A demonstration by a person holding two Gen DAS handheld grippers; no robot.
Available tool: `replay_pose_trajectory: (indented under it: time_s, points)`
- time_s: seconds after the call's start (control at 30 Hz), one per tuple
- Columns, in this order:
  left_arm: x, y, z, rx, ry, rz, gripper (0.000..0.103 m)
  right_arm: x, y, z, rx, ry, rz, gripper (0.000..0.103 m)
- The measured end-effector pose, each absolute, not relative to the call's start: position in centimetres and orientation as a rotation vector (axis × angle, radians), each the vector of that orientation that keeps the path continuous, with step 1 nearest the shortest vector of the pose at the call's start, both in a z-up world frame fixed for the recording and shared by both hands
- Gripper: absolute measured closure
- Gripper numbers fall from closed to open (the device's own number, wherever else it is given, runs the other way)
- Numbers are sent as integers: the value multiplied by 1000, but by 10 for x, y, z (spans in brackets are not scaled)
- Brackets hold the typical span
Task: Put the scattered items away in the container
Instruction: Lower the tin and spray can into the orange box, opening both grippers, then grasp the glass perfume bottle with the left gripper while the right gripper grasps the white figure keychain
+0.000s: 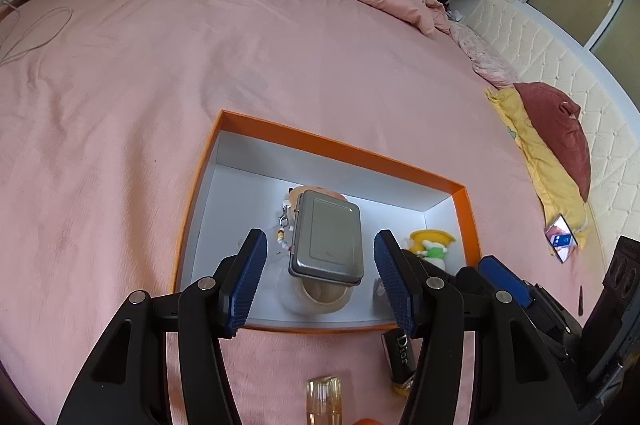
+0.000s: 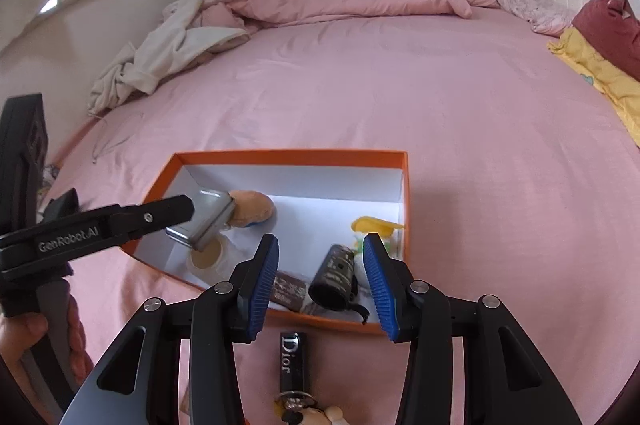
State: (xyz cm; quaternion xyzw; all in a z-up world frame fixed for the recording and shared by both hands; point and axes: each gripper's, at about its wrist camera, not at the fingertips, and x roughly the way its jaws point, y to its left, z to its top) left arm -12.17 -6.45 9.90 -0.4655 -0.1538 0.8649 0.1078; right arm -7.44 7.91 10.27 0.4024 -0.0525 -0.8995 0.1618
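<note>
On a pink bedsheet [image 1: 200,73], an orange box [image 2: 288,156] with white inner walls sits before both grippers. At its left end a grey metal tin [image 1: 326,237] rests tilted on a round cream jar [image 2: 206,257] and a tan plush toy [image 2: 250,207]; a dark cylinder [image 2: 334,277] and a yellow-hatted figure [image 1: 432,243] lie toward the right. A black Dior tube [image 2: 291,359] lies on the sheet just outside the near wall. The left gripper [image 1: 320,277] hangs over the tin, jaws partly open, pads clear of it. The right gripper [image 2: 320,281] frames the cylinder, jaws partly open, gripping nothing.
</note>
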Motion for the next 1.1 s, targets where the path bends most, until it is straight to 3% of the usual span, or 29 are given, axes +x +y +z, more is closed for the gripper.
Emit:
replay_pose_trajectory:
  time_s: [0.47, 0.73, 0.87, 0.93, 0.97, 1.0, 1.07, 1.1]
  points:
    - [-17, -75, 105, -1291, -582, 2498, 46, -4, 122, 88, 1263, -384, -2574, 54]
    - [-19, -30, 74, -1463, -336, 2450, 46, 27, 110, 59, 1383, -389, -2515, 53]
    - [-31, -18, 32, -1718, -244, 2361, 46, 24, 97, 55, 1388, -317, -2498, 52]
    - [-33, -15, 28, -1727, -209, 2377, 49, 20, 93, 49, 1408, -283, -2489, 50]
    - [-34, -13, 29, -1734, -175, 2385, 55, 17, 92, 43, 1431, -279, -2483, 50]
    - [-34, -13, 29, -1741, -147, 2403, 68, 14, 93, 36, 1457, -291, -2471, 50]
    - [-33, -17, 30, -1746, -148, 2426, 83, 14, 96, 34, 1452, -296, -2506, 62]
    - [-33, -20, 31, -1740, -185, 2418, 84, 14, 98, 36, 1450, -301, -2511, 62]
